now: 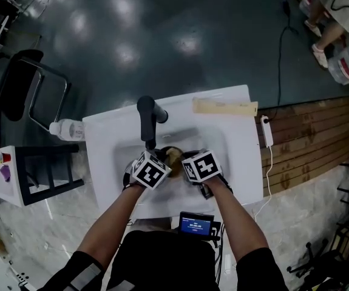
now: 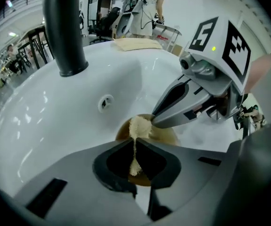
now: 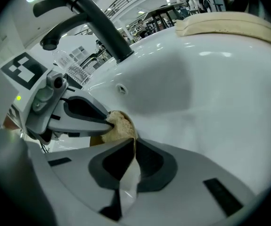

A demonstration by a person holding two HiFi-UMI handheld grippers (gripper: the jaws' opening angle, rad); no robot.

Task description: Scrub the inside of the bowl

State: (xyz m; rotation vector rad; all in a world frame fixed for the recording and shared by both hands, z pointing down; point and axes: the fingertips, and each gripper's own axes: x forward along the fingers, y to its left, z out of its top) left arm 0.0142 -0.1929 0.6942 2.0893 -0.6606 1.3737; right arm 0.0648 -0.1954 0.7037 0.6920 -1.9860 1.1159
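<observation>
In the white sink, the right claw is clamped on the brown bowl by its rim, apparently to steady it, while the left claw pinches a beige sponge against the bowl's inside, ready for scrubbing.

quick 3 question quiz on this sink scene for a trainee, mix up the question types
1. True or false: the jaws of the left gripper are open with nothing between them.
2. What is the right gripper shut on? A) a spoon B) the rim of the bowl C) nothing
3. Fill in: the bowl sits in the white ____ below the black faucet.

Key
1. False: they are shut on the tan scrub pad, which reaches into the bowl.
2. B
3. sink
</observation>
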